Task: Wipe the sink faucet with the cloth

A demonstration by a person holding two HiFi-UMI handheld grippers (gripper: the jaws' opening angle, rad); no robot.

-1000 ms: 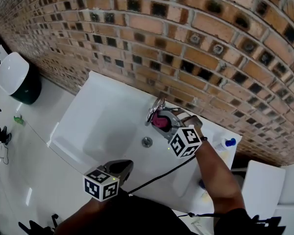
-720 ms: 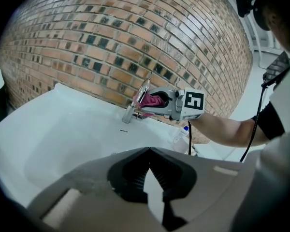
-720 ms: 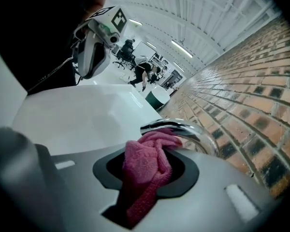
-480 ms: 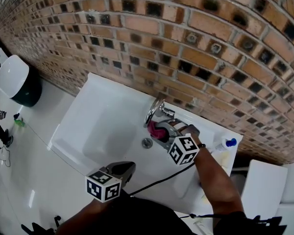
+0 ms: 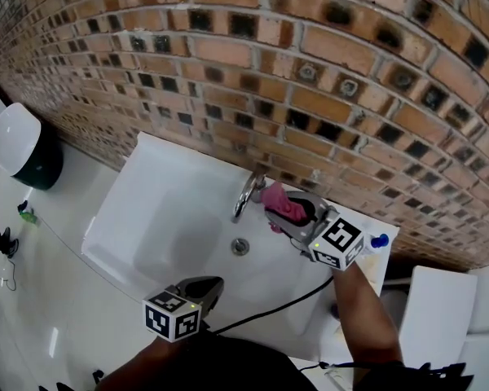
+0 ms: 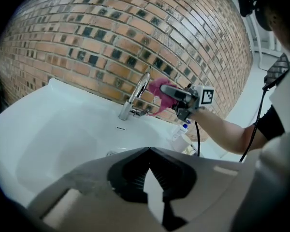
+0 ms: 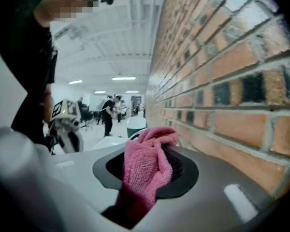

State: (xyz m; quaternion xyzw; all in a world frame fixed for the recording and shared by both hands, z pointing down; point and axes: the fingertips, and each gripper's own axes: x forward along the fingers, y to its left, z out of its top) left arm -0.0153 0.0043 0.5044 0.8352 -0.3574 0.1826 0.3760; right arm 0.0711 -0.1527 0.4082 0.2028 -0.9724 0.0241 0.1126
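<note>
The right gripper (image 5: 282, 213) has swung up and back! A moment ago the pink cloth (image 5: 279, 199) sat low under the spout. Now it's raised just ahead of the jaws, right beside the faucet (image 5: 244, 194) and close to the brick wall (image 5: 350, 72); contact is hard to call. The jaws are clamped on the cloth. The spout pass looks finished, with the back side likely next. The left gripper (image 5: 209, 287) waits by the sink (image 5: 159, 218) front edge, jaws together, empty.

No writing, label or number can be read anywhere.
</note>
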